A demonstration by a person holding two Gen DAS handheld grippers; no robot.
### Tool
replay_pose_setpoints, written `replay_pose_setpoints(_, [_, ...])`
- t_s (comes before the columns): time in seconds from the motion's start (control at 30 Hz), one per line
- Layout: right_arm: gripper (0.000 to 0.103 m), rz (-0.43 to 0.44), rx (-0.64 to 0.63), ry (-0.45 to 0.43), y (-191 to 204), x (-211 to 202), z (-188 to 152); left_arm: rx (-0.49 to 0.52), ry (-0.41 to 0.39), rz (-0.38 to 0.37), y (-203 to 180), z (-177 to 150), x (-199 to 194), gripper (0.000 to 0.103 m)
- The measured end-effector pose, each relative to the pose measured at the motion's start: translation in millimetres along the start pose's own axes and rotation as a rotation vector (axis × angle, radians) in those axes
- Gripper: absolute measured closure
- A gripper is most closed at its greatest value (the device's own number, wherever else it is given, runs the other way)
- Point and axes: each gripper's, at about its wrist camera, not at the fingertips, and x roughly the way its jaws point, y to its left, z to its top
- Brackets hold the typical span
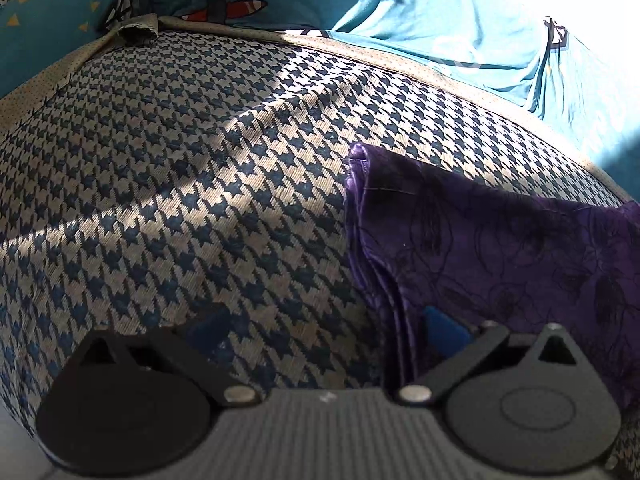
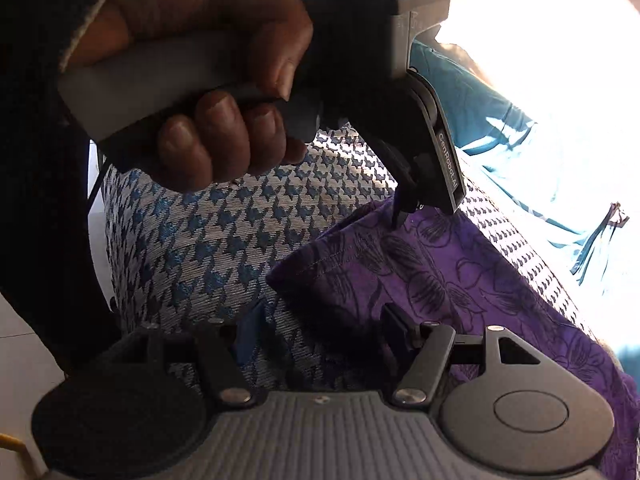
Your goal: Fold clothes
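Purple cloth with dark floral print lies folded on a houndstooth cushion, toward the cushion's right side in the left wrist view. Its folded edge, several layers thick, faces the bare middle of the cushion. Far edge of the cushion has a dotted beige border; behind it a teal sheet with cartoon prints, rumpled, sunlit at the far right.

Left gripper: fingers wide apart, pointing down at the cushion. Left blue pad sits over bare houndstooth, right blue pad over the cloth near its folded edge. The edge passes between the fingers, nothing pinched. In the right wrist view a hand grips this gripper's grey handle, dark sleeve at the wrist, and its fingertips meet the cloth at the near corner; whether they press it or just touch, cannot tell.

Right gripper: fingers apart, low over the cushion. Left blue pad is over bare houndstooth, right finger over the cloth's hemmed edge. The hem corner lies just ahead, between the two fingers, not clamped. Cloth runs from there toward the cushion's right edge. White floor shows at the left past the cushion's side.
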Motion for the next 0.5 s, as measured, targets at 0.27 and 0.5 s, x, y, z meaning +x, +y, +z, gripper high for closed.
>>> replay_pose_setpoints(0.27, [0.062,-0.139,-0.209,-0.055,24.0,12.1,-1.2,-0.081,0.074,-0.099,14.3,12.8,9.8,0.000])
replay_pose_setpoints(0.5, [0.092,-0.144,-0.063,-0.109,-5.9,0.5,8.1,-0.098,0.123,-0.174,15.5,23.6,18.5,0.000])
